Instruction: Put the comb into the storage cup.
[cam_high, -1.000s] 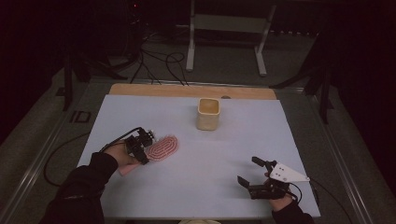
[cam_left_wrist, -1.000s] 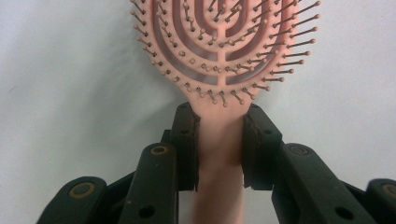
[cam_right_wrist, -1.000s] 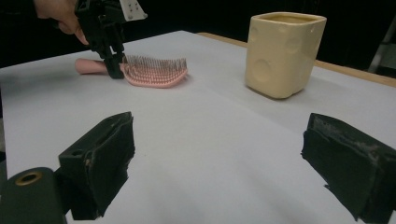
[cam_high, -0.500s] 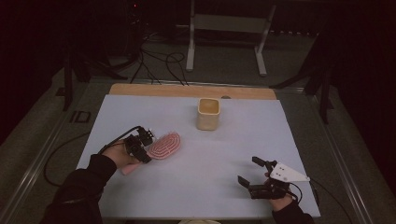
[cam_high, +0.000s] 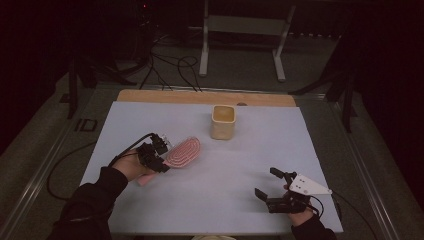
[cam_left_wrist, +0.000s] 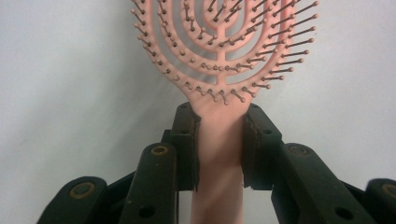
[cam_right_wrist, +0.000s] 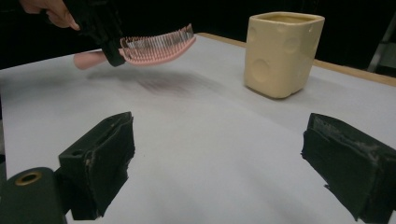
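A pink hairbrush (cam_high: 183, 152) with a vented oval head hangs a little above the pale sheet, bristles up. My left gripper (cam_high: 159, 161) is shut on its handle just below the head (cam_left_wrist: 219, 42), both pads (cam_left_wrist: 187, 140) pressing the pink stem. From the right gripper view the brush (cam_right_wrist: 156, 46) floats clear of the sheet with a shadow under it. A cream square cup (cam_high: 223, 121) stands upright beyond the brush, toward the far middle, also seen as the cup (cam_right_wrist: 282, 51). My right gripper (cam_high: 267, 185) rests low at the near right, jaws wide apart with nothing between them.
The pale sheet (cam_high: 280, 145) covers most of the table, with a wooden strip (cam_high: 200, 97) along its far edge. A cable (cam_high: 65, 160) trails off the left side. A metal stand (cam_high: 245, 30) and floor cables lie beyond the table.
My left gripper has lifted the hairbrush and carried it slightly right and toward the cup. The right gripper has stayed put.
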